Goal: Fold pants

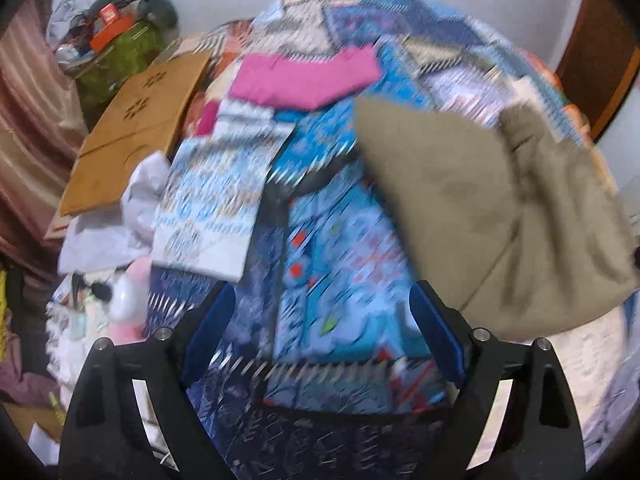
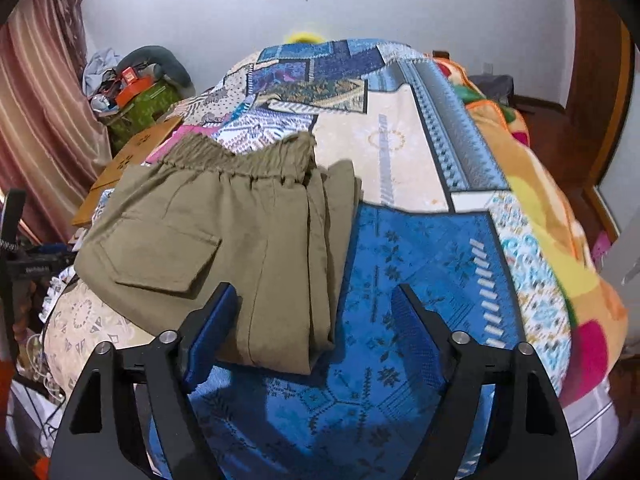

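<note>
Olive-green pants lie folded on the patchwork bedspread, waistband at the far end, a flap pocket facing up. My right gripper is open and empty, just above the near edge of the folded pants, left finger over the cloth. In the blurred left wrist view the pants show at the right. My left gripper is open and empty over the bedspread, to the left of the pants.
A pink garment and a folded patterned cloth lie on the bed. A cardboard box and a green box with clutter sit at the left. Curtains hang left; a wooden door stands right.
</note>
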### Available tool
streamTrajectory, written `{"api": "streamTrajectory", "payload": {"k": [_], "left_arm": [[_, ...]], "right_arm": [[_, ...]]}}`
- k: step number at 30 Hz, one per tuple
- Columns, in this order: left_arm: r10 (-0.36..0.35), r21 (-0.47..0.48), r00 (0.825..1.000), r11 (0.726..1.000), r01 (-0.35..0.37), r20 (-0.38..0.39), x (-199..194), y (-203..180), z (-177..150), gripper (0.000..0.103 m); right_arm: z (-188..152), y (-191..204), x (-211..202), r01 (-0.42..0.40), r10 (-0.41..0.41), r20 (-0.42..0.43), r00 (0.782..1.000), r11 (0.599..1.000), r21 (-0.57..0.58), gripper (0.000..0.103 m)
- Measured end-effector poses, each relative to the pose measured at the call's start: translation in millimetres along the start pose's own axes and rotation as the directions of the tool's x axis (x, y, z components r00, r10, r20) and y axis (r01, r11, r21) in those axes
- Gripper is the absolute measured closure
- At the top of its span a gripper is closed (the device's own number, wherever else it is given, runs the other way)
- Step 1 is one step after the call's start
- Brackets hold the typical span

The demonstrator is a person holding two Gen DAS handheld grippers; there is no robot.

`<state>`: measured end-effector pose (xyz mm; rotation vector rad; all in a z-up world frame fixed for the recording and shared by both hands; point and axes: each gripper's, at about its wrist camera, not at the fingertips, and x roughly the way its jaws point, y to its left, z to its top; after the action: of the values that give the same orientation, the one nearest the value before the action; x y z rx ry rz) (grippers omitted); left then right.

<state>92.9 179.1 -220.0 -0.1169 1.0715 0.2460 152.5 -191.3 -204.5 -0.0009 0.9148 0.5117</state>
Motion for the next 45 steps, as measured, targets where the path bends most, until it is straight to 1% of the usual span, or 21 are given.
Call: {"api": "streamTrajectory", "payload": {"k": [2, 4, 7, 10, 13, 15, 18, 19, 20, 21, 23, 25, 28, 31, 33, 35, 37, 39, 40, 43, 45], "left_arm": [[-0.046, 0.031, 0.998, 0.999, 0.045, 0.035, -8.8, -12.3, 13.9, 0.013], [-0.064, 0.041, 0.996, 0.997, 0.061, 0.058, -12.7, -22.4, 24.5, 0.013], [-0.158, 0.079, 0.984, 0.985, 0.152, 0.084, -19.1, -50.2, 42.3, 0.013], [-0.188, 0.159, 0.977, 0.972, 0.17, 0.101, -19.7, -83.9, 53.8, 0.013], [-0.174, 0.26, 0.979, 0.955, 0.142, 0.103, -9.3, -122.6, 63.3, 0.013], [-0.158, 0.301, 0.983, 0.946, 0.124, 0.091, 2.5, -138.2, 65.8, 0.013], [-0.115, 0.335, 0.993, 0.937, 0.102, 0.02, 35.8, -154.9, 65.9, 0.012], [-0.111, 0.334, 0.994, 0.937, 0.105, -0.001, 44.8, -156.9, 64.2, 0.012], [-0.117, 0.327, 0.993, 0.938, 0.114, -0.011, 49.3, -155.6, 62.5, 0.011], [-0.13, 0.317, 0.991, 0.94, 0.126, -0.007, 51.0, -153.2, 61.8, 0.011], [-0.154, 0.296, 0.988, 0.944, 0.148, -0.004, 47.6, -145.4, 62.5, 0.011], [-0.173, 0.268, 0.985, 0.949, 0.166, 0.001, 41.4, -135.6, 63.2, 0.011], [-0.189, 0.235, 0.981, 0.956, 0.173, 0.045, 23.7, -114.6, 62.9, 0.011], [-0.13, 0.205, 0.988, 0.972, 0.111, 0.081, 16.3, -90.5, 61.2, 0.011], [-0.14, 0.165, 0.988, 0.978, 0.127, 0.064, 20.2, -71.2, 59.2, 0.011], [-0.117, 0.121, 0.993, 0.986, 0.113, 0.034, 29.1, -55.8, 56.5, 0.011], [-0.119, 0.071, 0.993, 0.99, 0.119, -0.004, 40.4, -41.8, 53.2, 0.011], [-0.169, 0.005, 0.985, 0.986, 0.169, -0.046, 53.6, -30.9, 48.9, 0.011], [-0.209, -0.031, 0.976, 0.978, 0.208, -0.065, 60.6, -26.5, 46.5, 0.011], [-0.269, -0.074, 0.96, 0.962, 0.263, -0.081, 71.5, -24.8, 42.4, 0.011], [-0.291, -0.083, 0.954, 0.955, 0.285, -0.071, 72.9, -28.6, 44.2, 0.013]], "right_arm": [[6.3, -1.3, -1.0, -0.01, 0.01, 0.006, 1.0, 1.0, -0.001, 0.027], [13.9, -3.5, -0.5, -0.025, 0.025, 0.009, 1.0, 1.0, 0.009, 0.027], [27.8, -4.0, -0.1, -0.045, 0.044, 0.033, 0.998, 0.999, 0.022, 0.027], [42.3, 7.9, 4.2, -0.056, 0.057, 0.046, 0.997, 0.998, -0.027, 0.027], [52.3, 25.9, 13.2, -0.095, 0.098, 0.041, 0.994, 0.993, -0.076, 0.027], [54.9, 42.5, 23.2, -0.108, 0.112, 0.023, 0.993, 0.985, -0.136, 0.027], [51.7, 58.8, 43.9, -0.082, 0.077, -0.028, 0.997, 0.971, -0.225, 0.028], [50.0, 59.3, 51.0, -0.072, 0.061, -0.053, 0.997, 0.969, -0.236, 0.031], [48.0, 58.8, 59.1, -0.068, 0.048, -0.091, 0.995, 0.968, -0.242, 0.035], [45.4, 55.8, 66.2, -0.076, 0.046, -0.129, 0.991, 0.968, -0.239, 0.035], [43.6, 49.3, 68.2, -0.097, 0.066, -0.142, 0.988, 0.97, -0.222, 0.036], [44.3, 44.8, 62.6, -0.099, 0.07, -0.139, 0.988, 0.971, -0.216, 0.038], [44.3, 38.3, 50.1, -0.078, 0.057, -0.106, 0.993, 0.974, -0.211, 0.038], [44.0, 26.5, 38.1, -0.064, 0.052, -0.069, 0.996, 0.981, -0.181, 0.035], [42.7, 14.8, 35.5, -0.064, 0.057, -0.06, 0.997, 0.989, -0.134, 0.035], [41.7, 5.8, 40.2, -0.065, 0.058, -0.081, 0.995, 0.993, -0.094, 0.035], [37.5, -3.0, 48.3, -0.055, 0.048, -0.114, 0.992, 0.997, -0.061, 0.035], [32.1, -9.3, 53.0, -0.086, 0.082, -0.139, 0.987, 0.996, -0.021, 0.035], [30.1, -12.3, 55.1, -0.103, 0.103, -0.146, 0.984, 0.995, 0.003, 0.035], [28.3, -17.6, 61.3, -0.15, 0.157, -0.157, 0.975, 0.987, 0.054, 0.035], [28.6, -20.7, 64.6, -0.173, 0.185, -0.163, 0.969, 0.981, 0.085, 0.035]]}}
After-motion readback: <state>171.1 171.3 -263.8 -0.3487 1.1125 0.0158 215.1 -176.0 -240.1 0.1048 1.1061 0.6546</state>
